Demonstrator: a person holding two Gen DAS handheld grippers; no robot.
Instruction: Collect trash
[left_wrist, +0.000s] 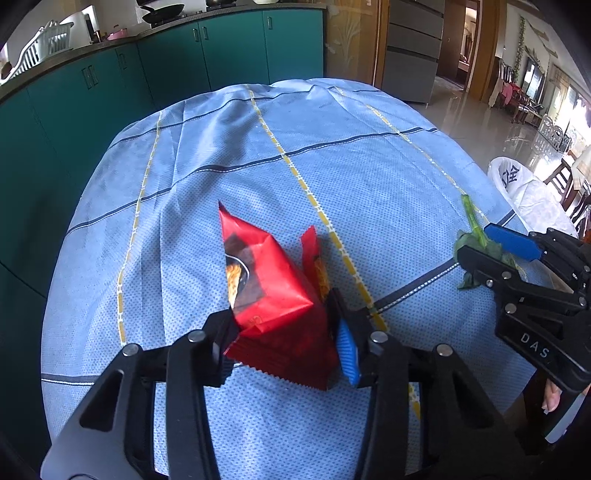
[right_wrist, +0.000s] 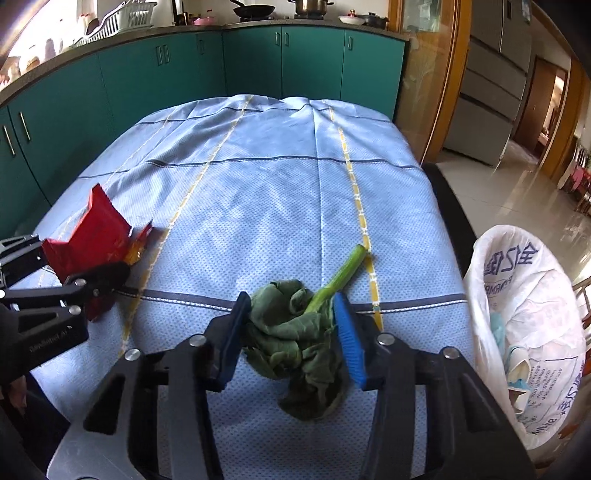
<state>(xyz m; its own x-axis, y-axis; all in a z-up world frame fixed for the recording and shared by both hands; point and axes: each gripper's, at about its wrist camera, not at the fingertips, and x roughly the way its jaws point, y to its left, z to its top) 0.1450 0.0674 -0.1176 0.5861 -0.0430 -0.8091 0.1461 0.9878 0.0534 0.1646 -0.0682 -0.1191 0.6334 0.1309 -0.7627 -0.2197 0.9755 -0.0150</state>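
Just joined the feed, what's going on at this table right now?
A person is clearing trash off the blue tablecloth with a handheld gripper in each hand. The left gripper has its jaws closed on a red snack wrapper. The right gripper has its jaws pressed against a wilted green vegetable whose stalk points away across the cloth. Both items are still on the table. A white trash bag stands open beside the table's right edge, already holding some waste.

A home kitchen: teal cabinets (right_wrist: 251, 59) under a counter at twelve o'clock hold pans (right_wrist: 253, 9) and a dish rack (right_wrist: 122, 20).
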